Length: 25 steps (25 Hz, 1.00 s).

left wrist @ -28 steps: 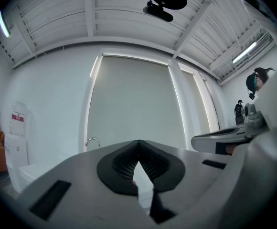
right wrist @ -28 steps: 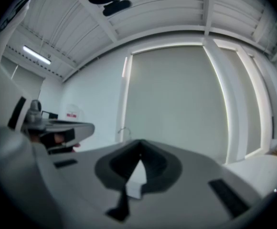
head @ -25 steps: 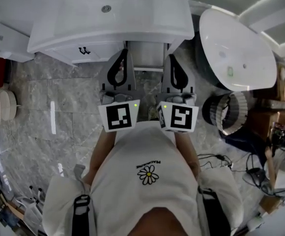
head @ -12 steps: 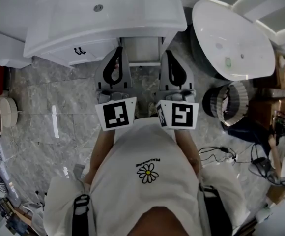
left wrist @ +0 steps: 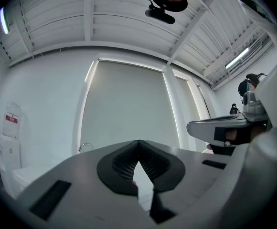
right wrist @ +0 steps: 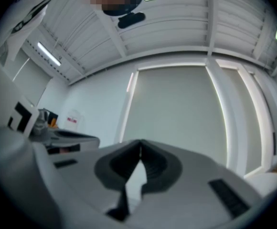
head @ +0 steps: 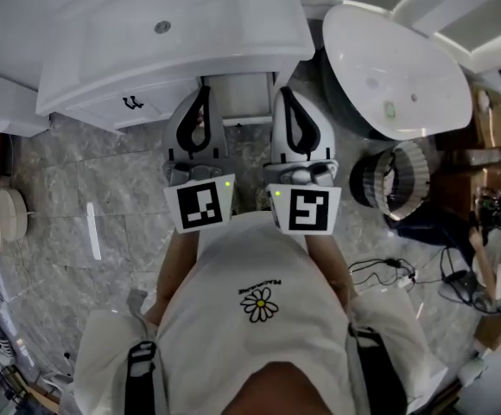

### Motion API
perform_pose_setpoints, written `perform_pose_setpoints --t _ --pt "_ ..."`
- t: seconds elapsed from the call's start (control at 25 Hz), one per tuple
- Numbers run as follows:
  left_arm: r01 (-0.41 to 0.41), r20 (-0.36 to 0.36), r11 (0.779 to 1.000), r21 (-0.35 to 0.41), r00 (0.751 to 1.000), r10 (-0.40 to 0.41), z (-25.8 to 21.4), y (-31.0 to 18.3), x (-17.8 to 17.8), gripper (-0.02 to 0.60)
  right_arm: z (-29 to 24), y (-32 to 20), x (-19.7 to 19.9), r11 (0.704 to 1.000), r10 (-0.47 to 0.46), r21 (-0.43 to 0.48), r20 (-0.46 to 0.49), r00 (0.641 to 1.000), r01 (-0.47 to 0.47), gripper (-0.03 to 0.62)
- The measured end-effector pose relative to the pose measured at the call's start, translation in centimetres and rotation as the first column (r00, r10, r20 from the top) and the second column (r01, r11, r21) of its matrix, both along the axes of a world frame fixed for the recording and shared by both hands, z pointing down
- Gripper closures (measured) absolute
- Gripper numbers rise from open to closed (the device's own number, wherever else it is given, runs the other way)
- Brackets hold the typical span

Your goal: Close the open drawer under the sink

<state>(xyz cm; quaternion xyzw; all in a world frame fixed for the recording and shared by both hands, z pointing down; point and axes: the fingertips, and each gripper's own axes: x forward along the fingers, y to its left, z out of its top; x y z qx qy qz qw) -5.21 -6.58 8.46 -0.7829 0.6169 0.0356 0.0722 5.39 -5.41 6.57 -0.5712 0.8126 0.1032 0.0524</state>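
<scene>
Bright, even indoor light. A long white ceiling strip light (right wrist: 47, 54) glows overhead, and a white streak of glare lies on the grey marbled floor tiles (head: 121, 180). Fisheye distortion bends straight lines and darkens the corners to black. The right gripper (right wrist: 139, 149) looks soft and out of focus.

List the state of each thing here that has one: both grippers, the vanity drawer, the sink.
left gripper: shut, nothing between the jaws.
right gripper: shut, nothing between the jaws.
drawer: front looks flush with the vanity face, so seemingly closed; the steep angle leaves some doubt.
sink: empty.
</scene>
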Motion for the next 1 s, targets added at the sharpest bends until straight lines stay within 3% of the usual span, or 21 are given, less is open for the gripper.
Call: perform_pose_setpoints --t 0.16,0.52,1.0 --pt "0.004 -0.005 1.0 0.024 1.0 -0.004 -0.8 -0.2 -0.3 0.56 -0.8 0.2 -0.2 1.0 -0.006 0.026 0.016 1.0 0.005 0.565" --pt "0.032 0.025 0.999 0.031 0.999 -0.033 -0.3 -0.7 -1.6 0.56 0.3 -1.3 0.5 0.999 -0.004 -0.034 0.04 0.999 0.006 0.565" --pt "0.085 0.022 0.996 -0.035 0.996 -0.084 3.8 -5.1 -3.8 0.56 4.7 -6.1 -0.6 0.992 -0.012 -0.129 0.034 0.999 0.016 0.565"
